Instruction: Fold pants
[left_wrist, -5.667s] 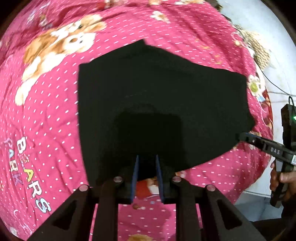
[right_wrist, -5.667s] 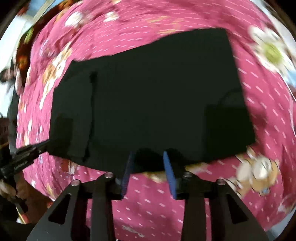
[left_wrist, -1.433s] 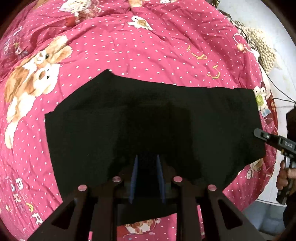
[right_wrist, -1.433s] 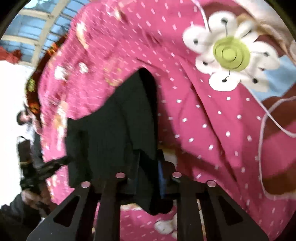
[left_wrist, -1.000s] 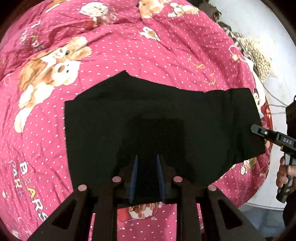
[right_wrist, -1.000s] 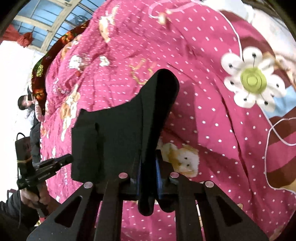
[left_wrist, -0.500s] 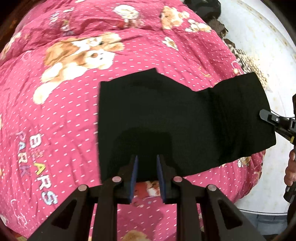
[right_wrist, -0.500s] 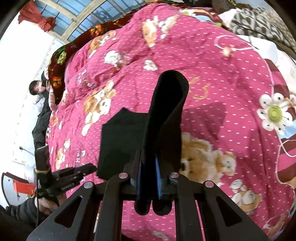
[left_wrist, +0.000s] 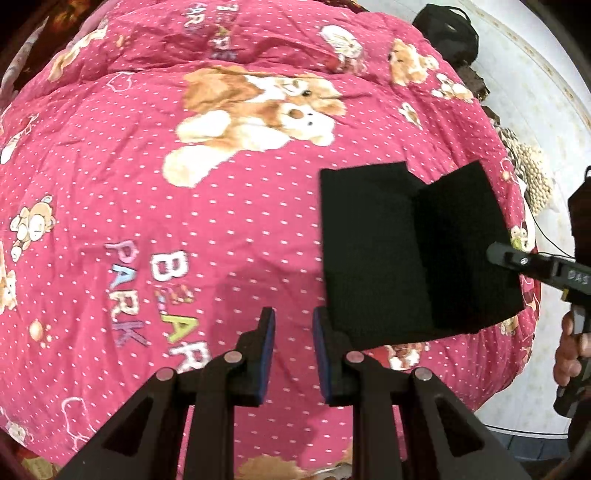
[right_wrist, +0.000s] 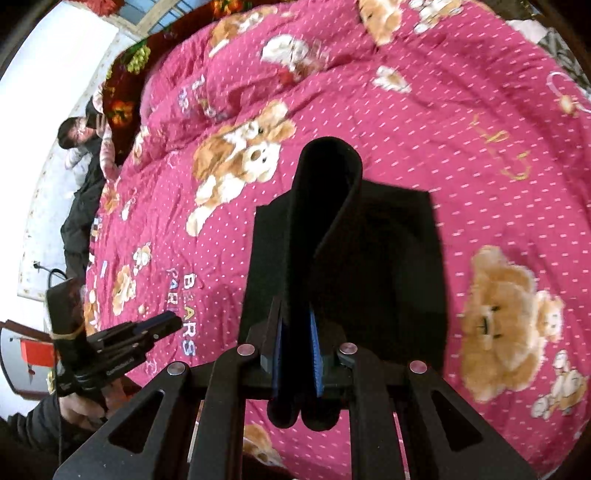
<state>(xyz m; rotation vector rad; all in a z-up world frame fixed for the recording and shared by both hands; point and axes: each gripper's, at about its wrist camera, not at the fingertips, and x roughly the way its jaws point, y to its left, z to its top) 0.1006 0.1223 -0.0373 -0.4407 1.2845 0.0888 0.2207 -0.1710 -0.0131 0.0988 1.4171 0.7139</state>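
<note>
Clamped on a doubled edge of the black fabric pants (right_wrist: 343, 258), the right gripper (right_wrist: 295, 347) holds that end lifted, so the cloth rises from its blue pads in a rounded loop and falls back onto the flat part lying on the bed. From the left wrist view the right gripper (left_wrist: 498, 254) shows at the right edge against the raised flap of the pants (left_wrist: 399, 251), with a person's hand (left_wrist: 567, 358) on its handle. The left gripper (left_wrist: 290, 350) hangs over bare quilt just left of the pants' near corner, its jaws narrowly apart with nothing between them; in the right wrist view the left gripper (right_wrist: 173, 321) sits at lower left, well apart from the cloth.

Largest around them is the magenta quilt (left_wrist: 110, 184) with white dots, printed bears and the coloured letters "BEARS PARK" (left_wrist: 166, 291). Beyond the bed's far right lies pale floor (left_wrist: 524, 74) with a dark bag (left_wrist: 447, 33) and a knobbly beige bundle (left_wrist: 532, 173). A seated person (right_wrist: 81, 177) in dark clothing is at the bed's far left edge.
</note>
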